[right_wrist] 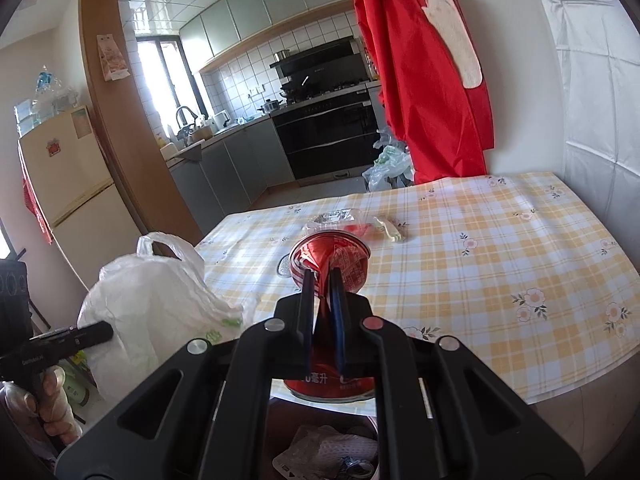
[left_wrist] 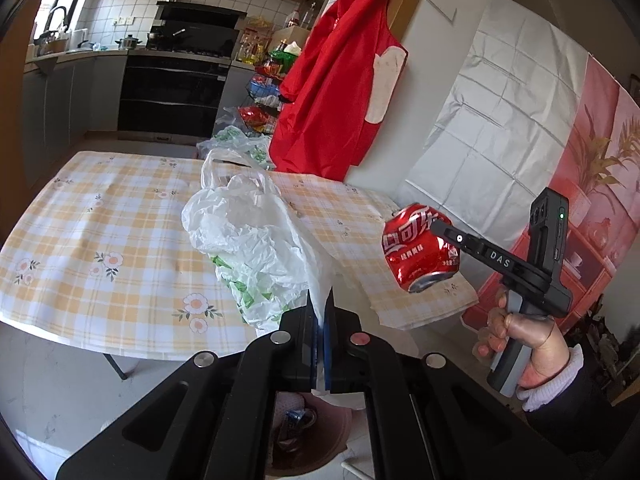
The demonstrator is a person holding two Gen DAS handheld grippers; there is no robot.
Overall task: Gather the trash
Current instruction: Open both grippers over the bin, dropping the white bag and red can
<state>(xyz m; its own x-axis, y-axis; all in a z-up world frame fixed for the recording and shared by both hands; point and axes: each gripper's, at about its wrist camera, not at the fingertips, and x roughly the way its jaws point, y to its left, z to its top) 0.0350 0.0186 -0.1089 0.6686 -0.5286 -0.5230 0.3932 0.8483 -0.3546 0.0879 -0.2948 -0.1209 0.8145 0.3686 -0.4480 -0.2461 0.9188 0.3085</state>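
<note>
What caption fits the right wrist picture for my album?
Right gripper squeezing a crushed red can above the checked table, white bag alongside.

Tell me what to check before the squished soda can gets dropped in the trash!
1. Can held tight: ok. The right gripper is shut on the crushed red can, which is off the table.
2. Bag held: ok. The left gripper pinches the white plastic bag.
3. Bin underneath: ok. A pink bin with trash inside shows below the can in the right wrist view.
4. Can exactly over the bin opening: cannot tell; the gripper hides much of it.
5. Bag mouth open for the can: cannot tell.
6. More trash left: not ok. A clear wrapper lies on the checked tablecloth.
</note>
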